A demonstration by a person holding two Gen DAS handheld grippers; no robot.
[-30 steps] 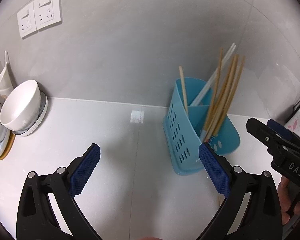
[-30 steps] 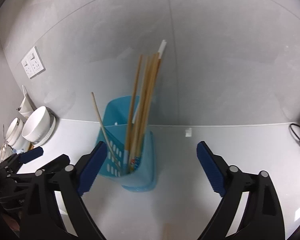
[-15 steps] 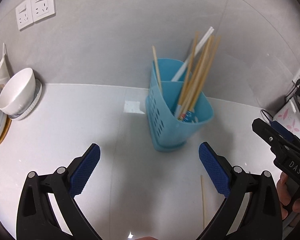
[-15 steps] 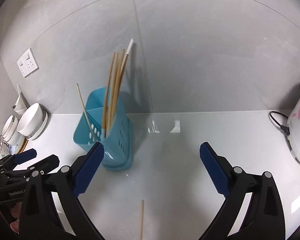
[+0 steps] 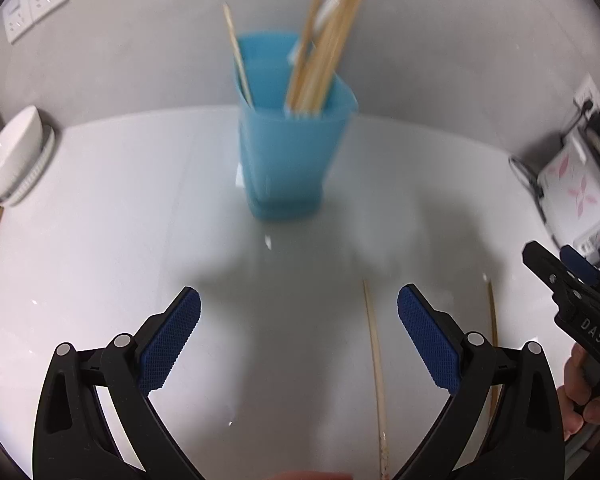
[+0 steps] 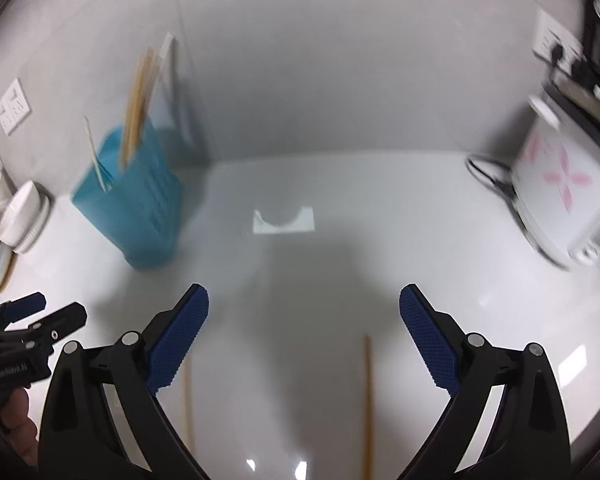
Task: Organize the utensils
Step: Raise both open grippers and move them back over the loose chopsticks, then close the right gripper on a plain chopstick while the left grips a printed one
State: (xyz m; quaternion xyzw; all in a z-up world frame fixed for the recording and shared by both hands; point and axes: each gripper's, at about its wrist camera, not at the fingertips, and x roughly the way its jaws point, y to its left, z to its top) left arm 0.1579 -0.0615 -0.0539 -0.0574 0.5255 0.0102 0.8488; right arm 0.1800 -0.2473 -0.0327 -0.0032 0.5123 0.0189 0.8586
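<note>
- presently both our left gripper (image 5: 299,334) and right gripper (image 6: 304,336) stand spread wide, pinching nothing.
- two loose chopsticks (image 6: 366,396) lie flat near the counter's (image 6: 380,248) front edge; the blue holder (image 5: 290,148) stands at the back.
- risk: thin sticks may roll or slip from the pads (image 6: 428,340).

Blue caddy (image 5: 288,152) farther off now — two loose chopsticks (image 5: 376,364) newly in view

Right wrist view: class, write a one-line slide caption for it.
Open right gripper above two loose chopsticks on the white counter; blue holder stands far left.
</note>
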